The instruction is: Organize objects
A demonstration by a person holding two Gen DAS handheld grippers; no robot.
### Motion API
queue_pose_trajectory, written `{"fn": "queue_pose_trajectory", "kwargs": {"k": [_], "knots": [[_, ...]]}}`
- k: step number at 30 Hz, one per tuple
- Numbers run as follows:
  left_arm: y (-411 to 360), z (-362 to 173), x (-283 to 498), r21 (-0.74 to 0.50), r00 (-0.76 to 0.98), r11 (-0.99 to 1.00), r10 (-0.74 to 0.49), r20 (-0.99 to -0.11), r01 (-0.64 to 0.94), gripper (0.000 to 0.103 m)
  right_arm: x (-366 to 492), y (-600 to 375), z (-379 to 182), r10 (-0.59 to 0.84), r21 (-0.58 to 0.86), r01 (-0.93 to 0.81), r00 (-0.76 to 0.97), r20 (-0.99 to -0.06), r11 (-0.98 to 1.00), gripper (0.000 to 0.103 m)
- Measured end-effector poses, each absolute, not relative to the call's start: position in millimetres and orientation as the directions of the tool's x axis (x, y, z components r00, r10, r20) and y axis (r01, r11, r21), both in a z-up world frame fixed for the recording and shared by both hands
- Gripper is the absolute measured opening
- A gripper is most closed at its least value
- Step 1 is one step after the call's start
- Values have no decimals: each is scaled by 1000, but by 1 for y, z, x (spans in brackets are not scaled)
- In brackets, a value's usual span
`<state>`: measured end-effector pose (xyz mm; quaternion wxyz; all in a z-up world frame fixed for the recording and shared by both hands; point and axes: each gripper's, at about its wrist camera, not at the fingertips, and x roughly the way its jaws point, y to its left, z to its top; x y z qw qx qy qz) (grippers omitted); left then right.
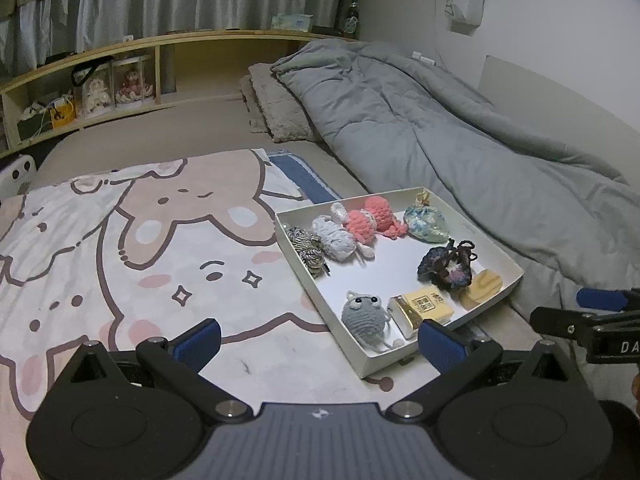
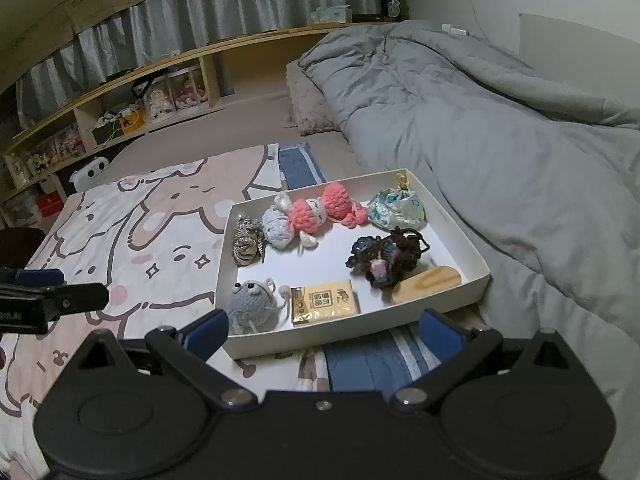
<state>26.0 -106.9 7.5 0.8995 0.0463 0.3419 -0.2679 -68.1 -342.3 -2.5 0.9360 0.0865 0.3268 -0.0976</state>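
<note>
Right wrist view: both tongs, left tongs (image 1: 320, 346) and right tongs (image 2: 324, 330), spread wide and empty, near a white tray (image 2: 478, 266) of crocheted toys on the bed (image 2: 248, 124).

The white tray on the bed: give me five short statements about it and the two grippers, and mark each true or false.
1. The white tray holds several crocheted toys. True.
2. The grey crochet mouse lies on the cartoon blanket, outside the tray. False: it lies inside the tray, at its near corner.
3. The left gripper is open and holds nothing. True.
4. The right gripper is shut on the gold packet. False: it is open, and the packet lies in the tray.
5. The wooden piece is in the tray. True.
</note>
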Motion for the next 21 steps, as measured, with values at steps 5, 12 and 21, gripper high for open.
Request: {"fn": "queue_pose_trajectory", "kwargs": {"k": [5, 12, 21], "knots": [[-104, 5, 25, -91, 628, 856, -442, -641, 510, 103, -71, -339, -2, -136, 84, 238, 773, -620, 968, 103], [-102, 2, 23, -78, 635, 858, -435, -639, 508, 103, -71, -334, -4, -150, 64, 239, 771, -619, 969, 103], [-101, 2, 21, -66, 648, 867, -417, -637, 493, 103, -71, -333, -6, -150, 62, 240, 769, -622, 969, 103]]}}
